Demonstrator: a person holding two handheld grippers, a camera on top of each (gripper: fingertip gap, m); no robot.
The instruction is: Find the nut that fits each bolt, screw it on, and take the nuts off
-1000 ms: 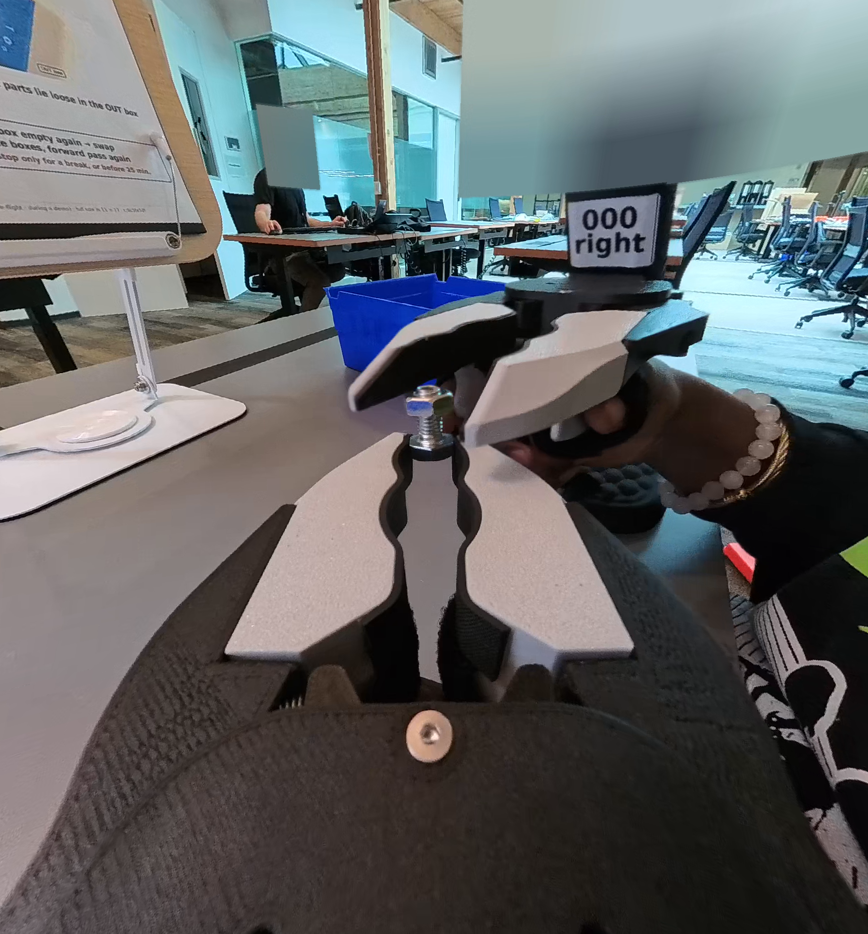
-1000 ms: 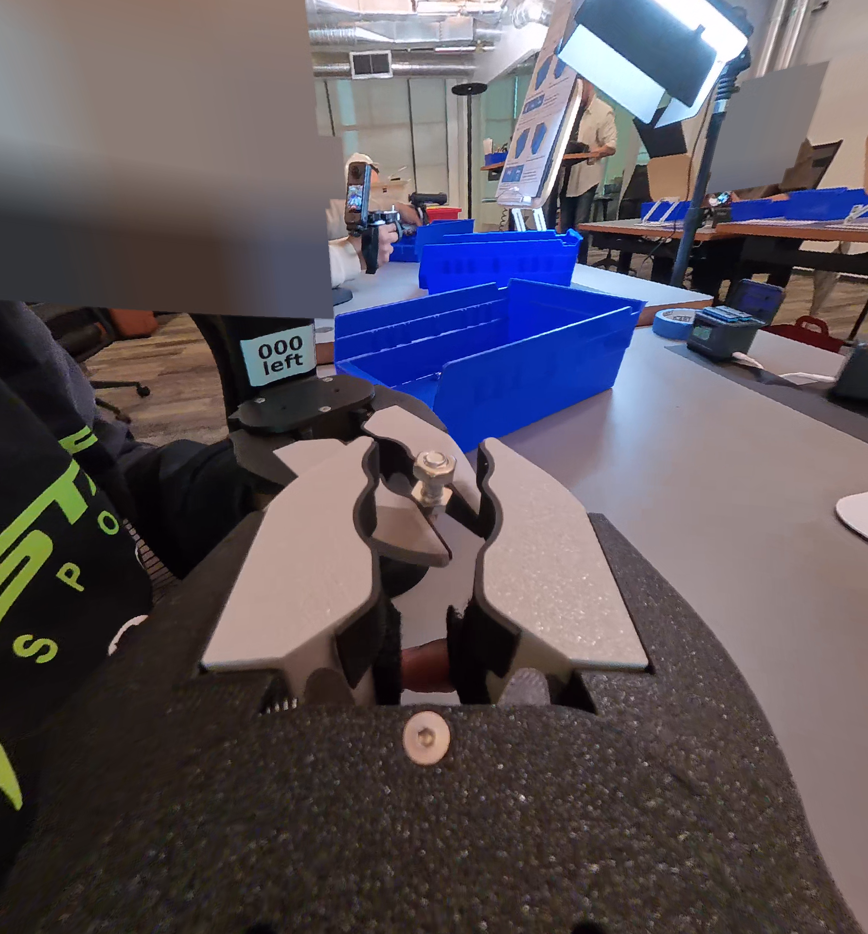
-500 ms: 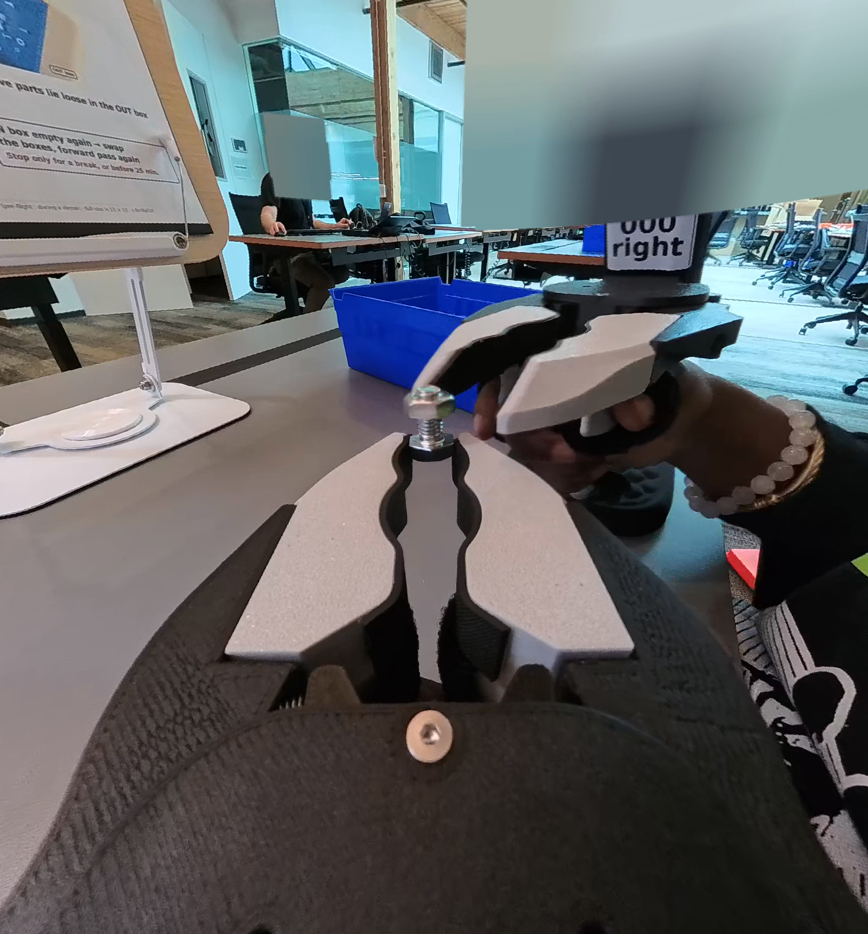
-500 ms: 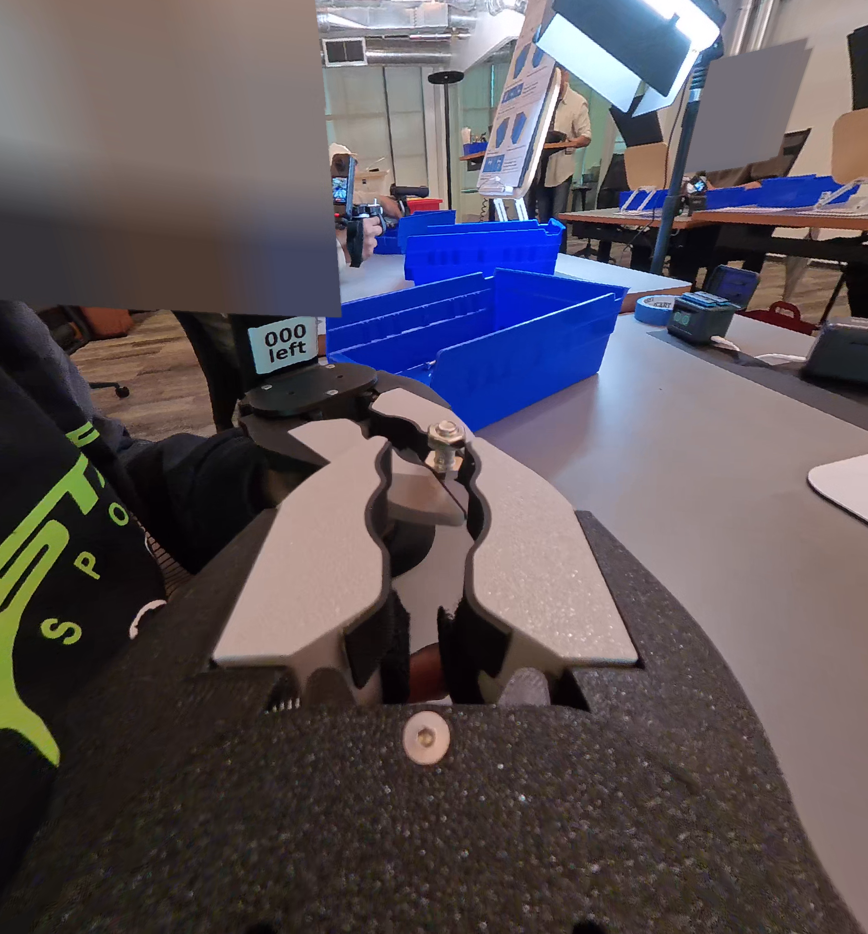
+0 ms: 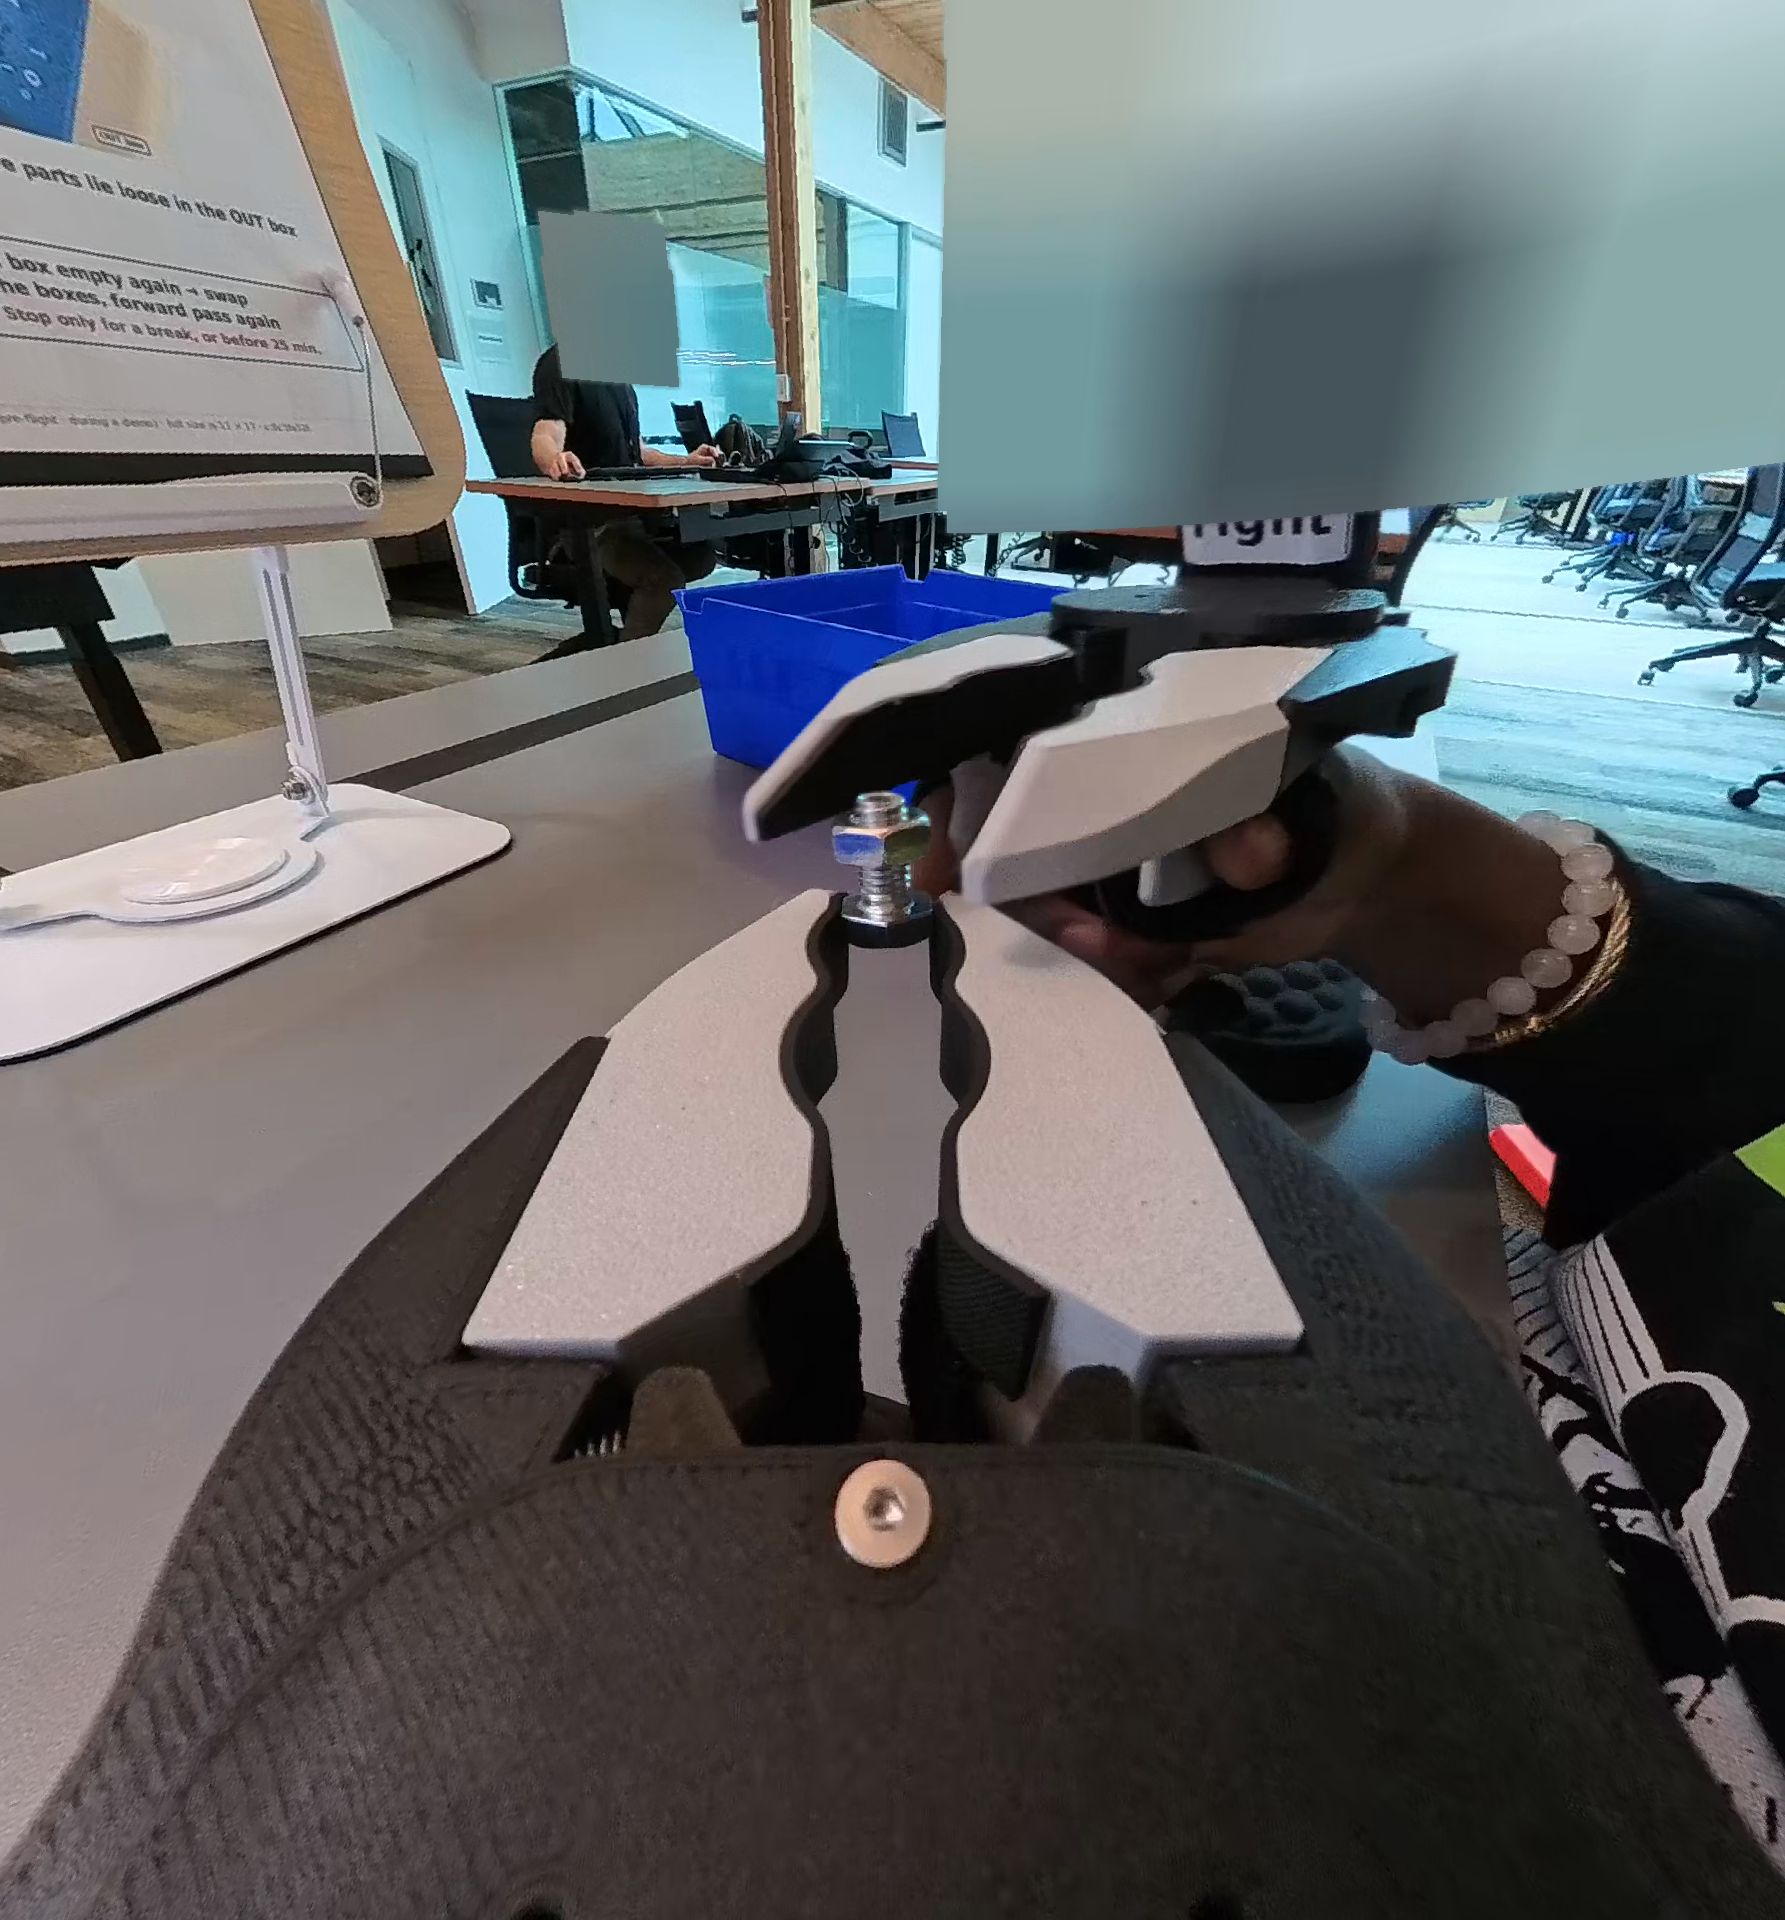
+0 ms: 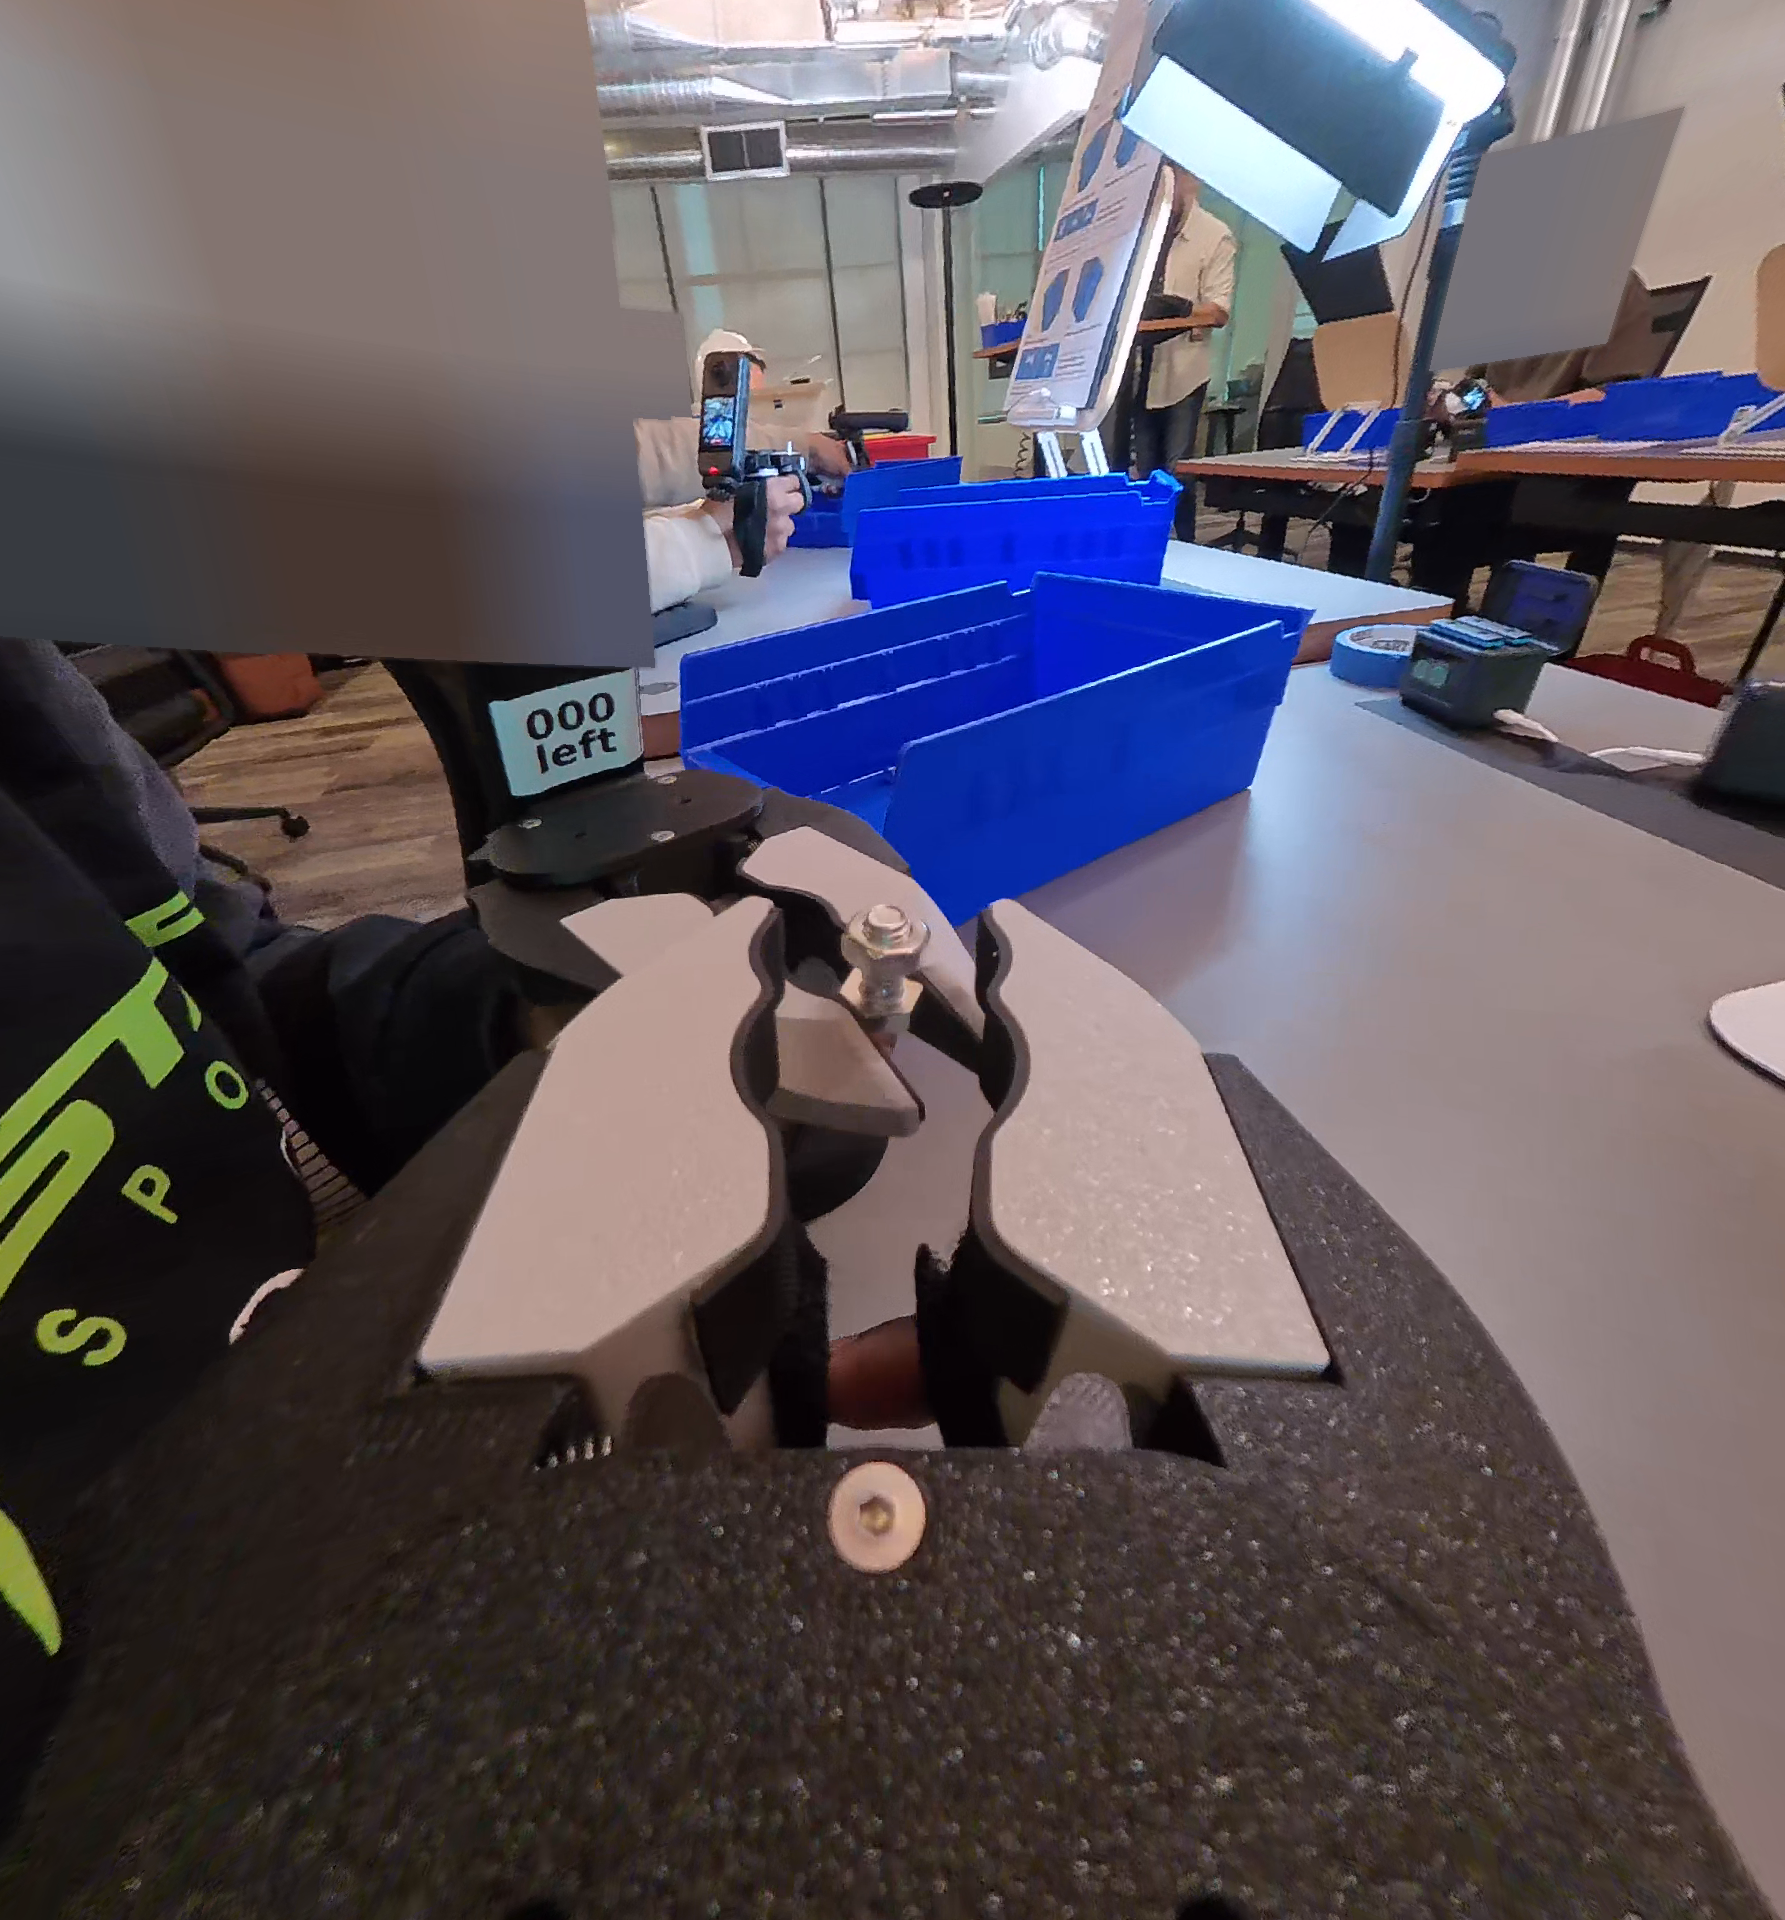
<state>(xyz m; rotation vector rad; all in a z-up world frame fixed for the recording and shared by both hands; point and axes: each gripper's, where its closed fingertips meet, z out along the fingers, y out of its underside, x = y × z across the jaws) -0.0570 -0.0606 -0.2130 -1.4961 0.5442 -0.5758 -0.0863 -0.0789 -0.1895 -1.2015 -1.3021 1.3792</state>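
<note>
A silver bolt [image 5: 880,891] stands upright, threads up, with a silver hex nut [image 5: 880,844] near its top. My left gripper [image 5: 886,916] is shut on the bolt's head, just above the grey table [image 5: 244,1143]. My right gripper [image 5: 870,836] comes in from the right. Its fingers straddle the nut, spread apart. In the right wrist view the nut [image 6: 884,943] sits in the gap between the right gripper's [image 6: 883,923] open fingers, clear of both. The left gripper [image 6: 888,1023] holds the bolt [image 6: 875,989] from the left.
A blue bin [image 5: 763,665] stands just behind the bolt and also shows in the right wrist view [image 6: 1075,790]. A white stand base [image 5: 192,904] with an instruction board is to the left. A blue tape roll [image 6: 1371,655] and small devices [image 6: 1480,675] lie farther back. The tips of both grippers are at nearly the same place.
Half a second ago the right gripper's fingers were closed around the nut. Now they have opened and let go of it. The left gripper still holds the bolt in place.
</note>
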